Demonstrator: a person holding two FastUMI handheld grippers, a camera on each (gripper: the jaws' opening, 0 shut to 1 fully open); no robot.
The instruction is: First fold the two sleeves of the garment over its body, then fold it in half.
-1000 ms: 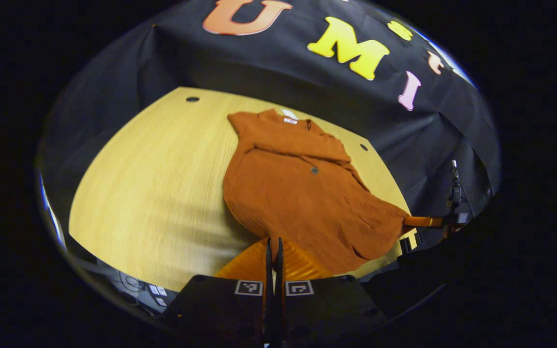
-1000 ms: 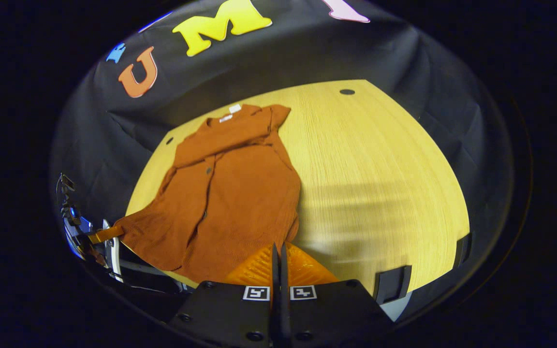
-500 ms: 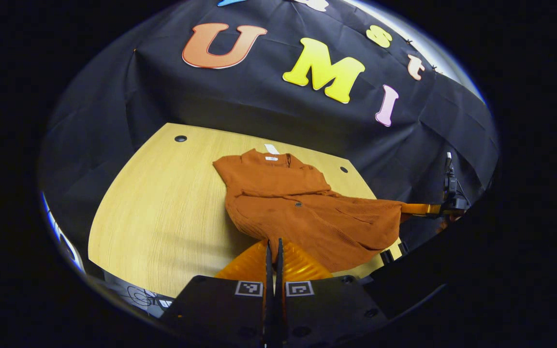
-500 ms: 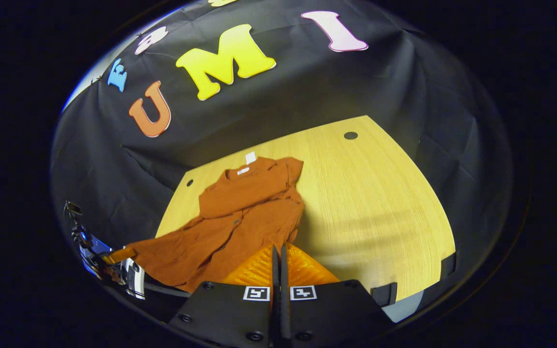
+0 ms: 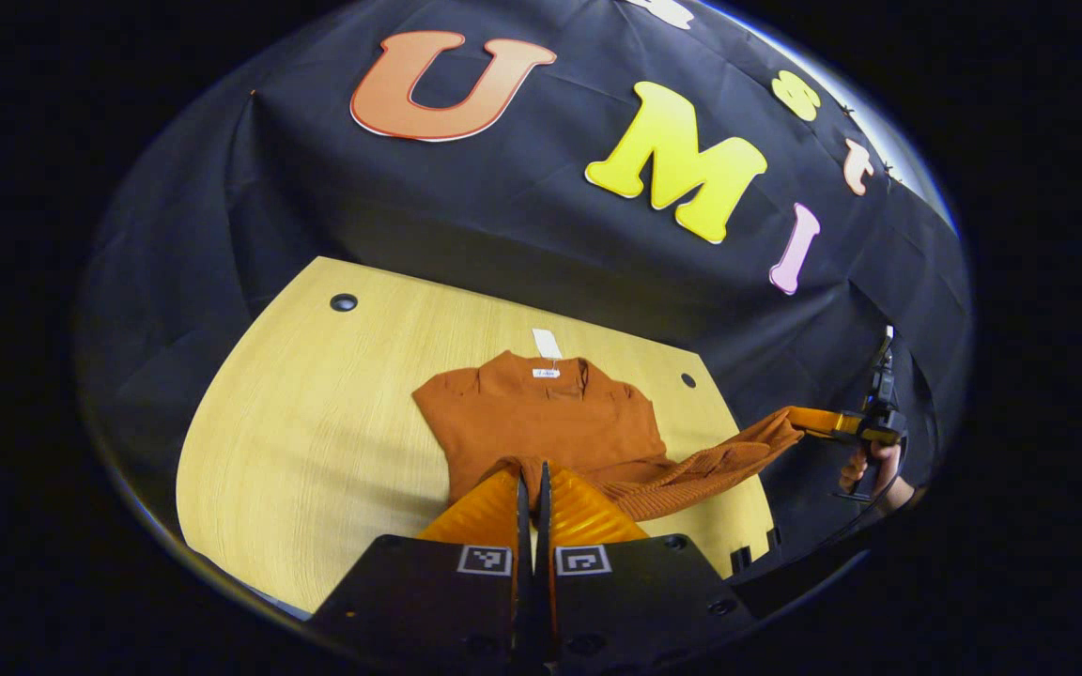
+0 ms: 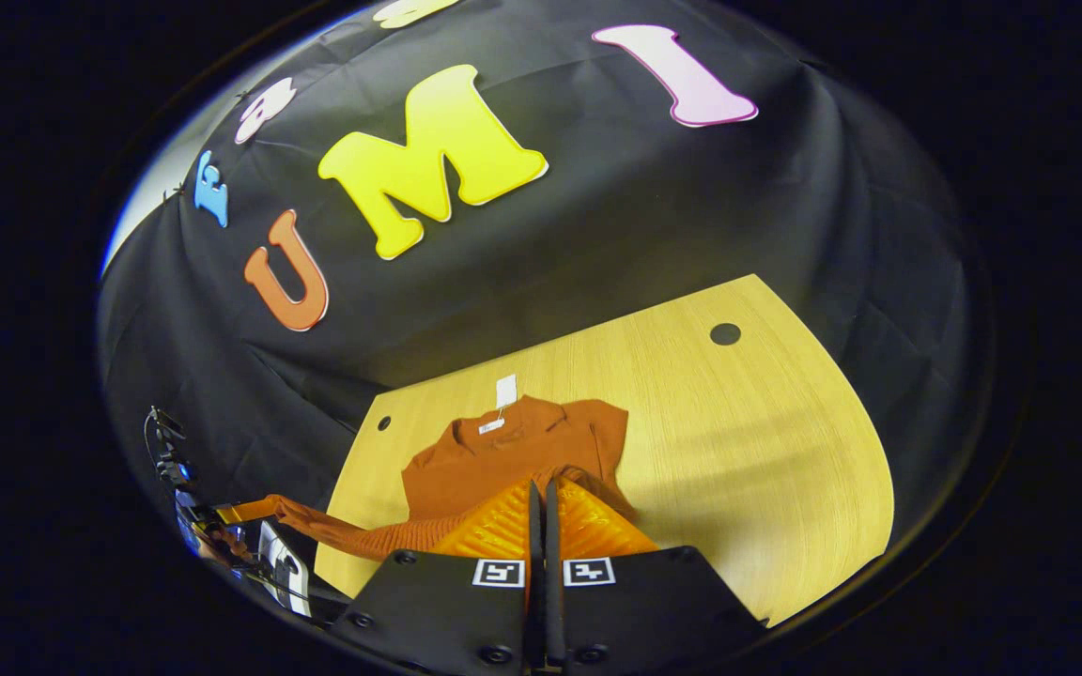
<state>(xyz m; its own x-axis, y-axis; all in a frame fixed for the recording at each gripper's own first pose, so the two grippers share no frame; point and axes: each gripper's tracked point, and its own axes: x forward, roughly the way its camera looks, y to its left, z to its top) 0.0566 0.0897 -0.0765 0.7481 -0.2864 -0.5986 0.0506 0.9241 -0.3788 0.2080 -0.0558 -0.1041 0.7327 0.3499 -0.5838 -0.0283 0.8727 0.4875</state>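
The wooden table (image 5: 316, 413) stands against the black cloth wall (image 5: 503, 216). A dark round hole (image 5: 344, 302) sits near its far left corner in the left gripper view; a second hole (image 5: 687, 380) sits near the far right edge of the table.

The garment (image 5: 541, 422), rust-orange, lies with its collar toward the far edge of the table, near the middle of that edge. A white tag (image 5: 547, 344) extends from the collar onto the bare wood. The upper body lies flat on the table. The lower hem is raised off the surface and stretched between the two grippers.

The left gripper (image 5: 530, 483) sits at the bottom of its own view with both fingers pressed together; the near left corner of the hem meets the fingertips. Its jaws are closed, and they appear to pinch the fabric, though the contact line itself is hidden.

In the left gripper view, the right gripper (image 5: 827, 422) shows beyond the right edge of the table, held by a hand (image 5: 870, 465). The hem's right corner runs directly into its fingers.

In the right gripper view, the right gripper (image 6: 543, 488) has its fingers closed together with the garment (image 6: 513, 451) at the tips. The left gripper (image 6: 240, 512) shows off the left edge of the table (image 6: 738, 451), hem cloth reaching it.
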